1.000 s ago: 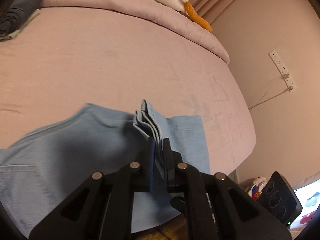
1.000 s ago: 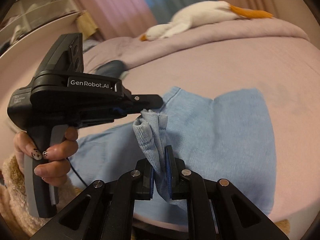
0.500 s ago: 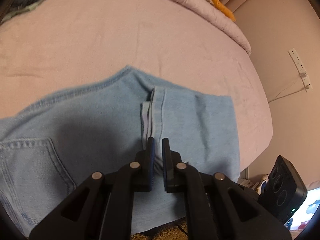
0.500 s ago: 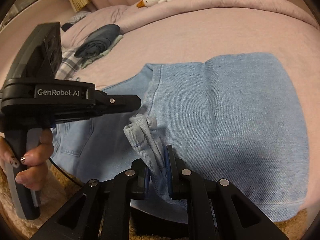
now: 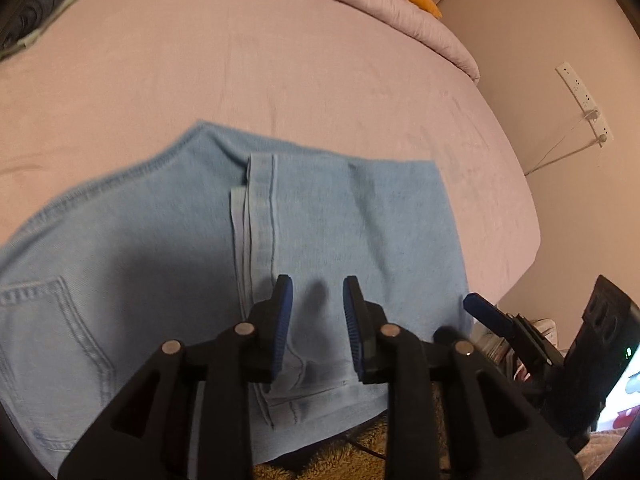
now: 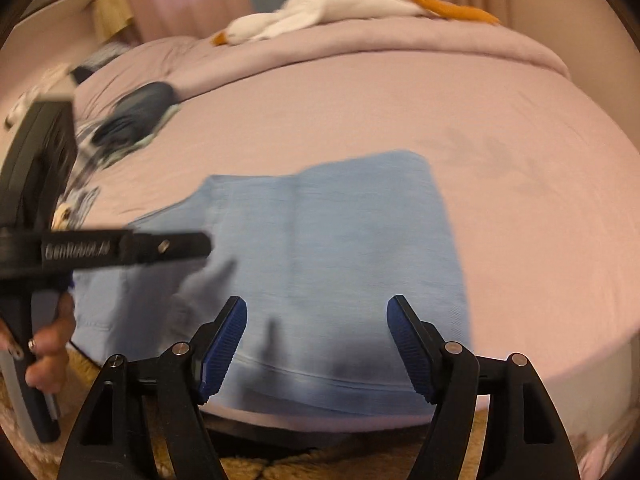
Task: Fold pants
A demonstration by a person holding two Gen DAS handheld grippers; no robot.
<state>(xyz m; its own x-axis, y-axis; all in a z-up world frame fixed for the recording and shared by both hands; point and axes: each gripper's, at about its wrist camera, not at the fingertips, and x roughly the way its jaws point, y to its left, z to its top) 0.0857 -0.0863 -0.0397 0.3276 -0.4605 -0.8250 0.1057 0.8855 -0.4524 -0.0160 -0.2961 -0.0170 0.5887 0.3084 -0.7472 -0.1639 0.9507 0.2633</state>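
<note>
Light blue denim pants [image 5: 168, 248] lie folded flat on the pink bed, the leg hems laid over the seat near the back pocket [image 5: 52, 320]. They also show in the right wrist view [image 6: 340, 264]. My left gripper [image 5: 318, 324] is open, just above the folded edge, holding nothing. My right gripper [image 6: 316, 344] is wide open and empty over the pants' near edge. The left gripper's body [image 6: 80, 252] shows at the left of the right wrist view, and one right finger [image 5: 486, 314] shows in the left wrist view.
The pink bed [image 5: 280, 60] stretches beyond the pants. A white plush goose [image 6: 340, 4] lies on the duvet at the back. Dark folded clothes [image 6: 136, 116] sit at the far left. A power strip [image 5: 584, 100] hangs on the right wall. A brown rug [image 5: 360, 456] lies below.
Both grippers have opened and let go of the bunched denim hems. The cloth now lies flat on the pants, and both grippers have drawn back a little.
</note>
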